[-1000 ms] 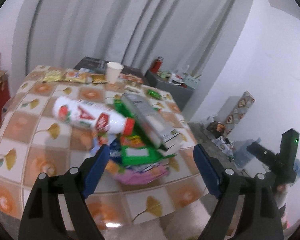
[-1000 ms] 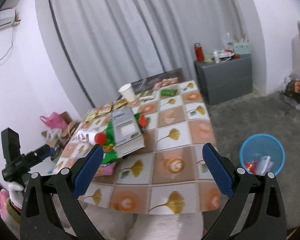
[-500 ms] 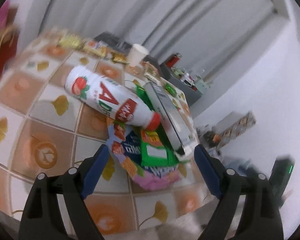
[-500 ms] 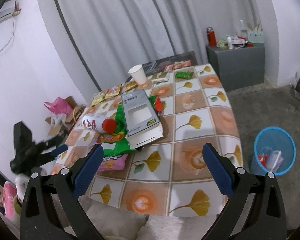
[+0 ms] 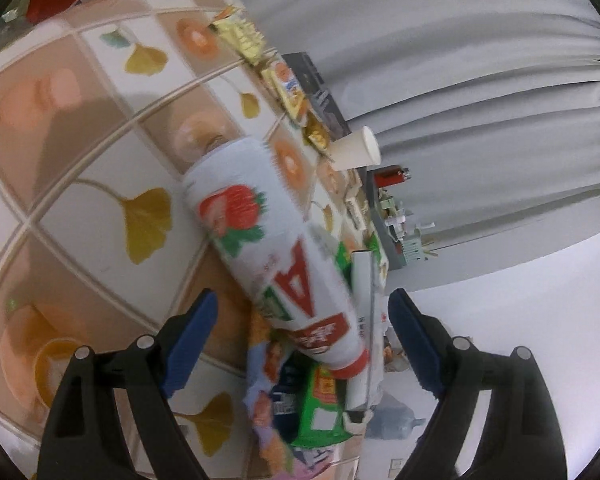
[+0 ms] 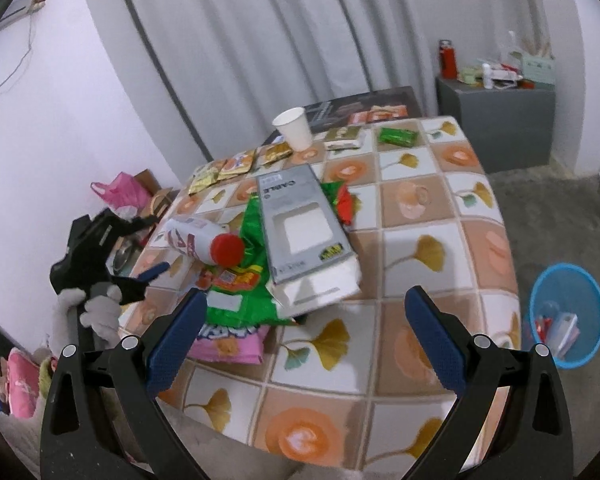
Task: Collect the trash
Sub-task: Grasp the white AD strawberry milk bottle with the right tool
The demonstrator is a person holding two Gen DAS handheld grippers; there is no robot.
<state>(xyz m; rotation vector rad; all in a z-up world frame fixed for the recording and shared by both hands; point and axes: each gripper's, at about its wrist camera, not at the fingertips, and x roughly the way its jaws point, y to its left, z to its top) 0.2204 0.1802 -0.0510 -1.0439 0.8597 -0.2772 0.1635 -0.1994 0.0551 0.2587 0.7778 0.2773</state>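
Lying on its side atop a heap of wrappers (image 6: 244, 300) on the bench (image 6: 432, 256), the bottle (image 5: 276, 256) sits between the wide-spread, empty jaws of the left hand-held gripper (image 5: 302, 334), apparently for a grasp across its body, while the right hand-held gripper (image 6: 306, 340) hangs wide and empty near the box (image 6: 304, 224), the blue bin (image 6: 566, 316) waiting on the floor.

Tablecloth (image 6: 440, 216): white and tan squares, yellow ginkgo leaves, orange rosettes. On it: white bottle (image 5: 276, 248), red strawberry print, red cap; grey box (image 6: 300, 224); green wrapper (image 6: 248, 296); pink packet (image 6: 236, 340); white cup (image 6: 294, 128). Beside tablecloth: blue bin (image 6: 566, 316). Behind: grey curtain (image 6: 280, 32).
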